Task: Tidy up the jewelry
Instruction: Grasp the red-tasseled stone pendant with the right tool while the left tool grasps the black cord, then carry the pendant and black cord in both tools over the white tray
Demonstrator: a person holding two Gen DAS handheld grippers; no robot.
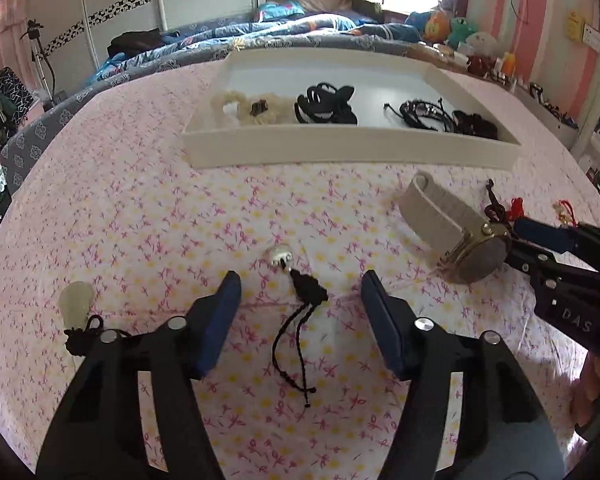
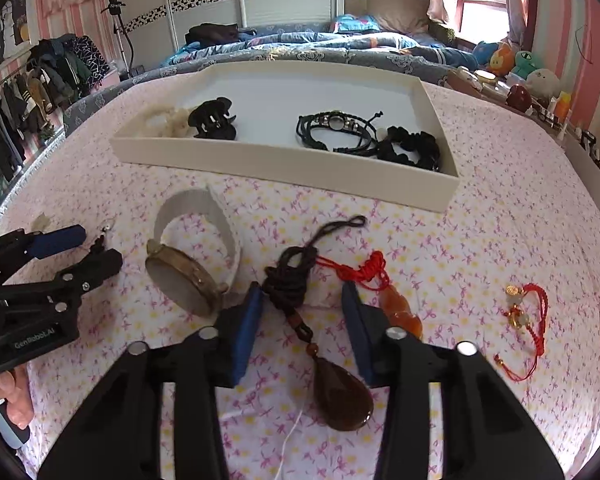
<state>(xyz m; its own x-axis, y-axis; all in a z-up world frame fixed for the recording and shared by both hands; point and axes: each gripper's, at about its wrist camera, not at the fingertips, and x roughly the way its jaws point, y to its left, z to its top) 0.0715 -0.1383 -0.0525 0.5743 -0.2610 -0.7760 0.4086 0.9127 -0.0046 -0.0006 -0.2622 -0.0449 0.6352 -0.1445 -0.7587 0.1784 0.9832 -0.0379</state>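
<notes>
A white tray [image 1: 352,148] [image 2: 284,176] holds a cream scrunchie [image 1: 246,109], a black hair claw [image 1: 326,104], a black bracelet [image 2: 334,130] and a black scrunchie [image 2: 414,148]. My left gripper [image 1: 300,292] is open over a small silver charm on a black cord [image 1: 300,284]. My right gripper [image 2: 302,300] is open around a dark brown cord with a brown teardrop pendant [image 2: 342,396]. A watch with a beige band [image 1: 456,228] [image 2: 192,260] lies between the two grippers.
The pink flowered cloth [image 1: 140,208] also carries a pale pendant on black cord [image 1: 76,304], a red cord with an orange pendant [image 2: 396,304] and a red bead bracelet [image 2: 528,320]. A bed and wardrobe stand behind.
</notes>
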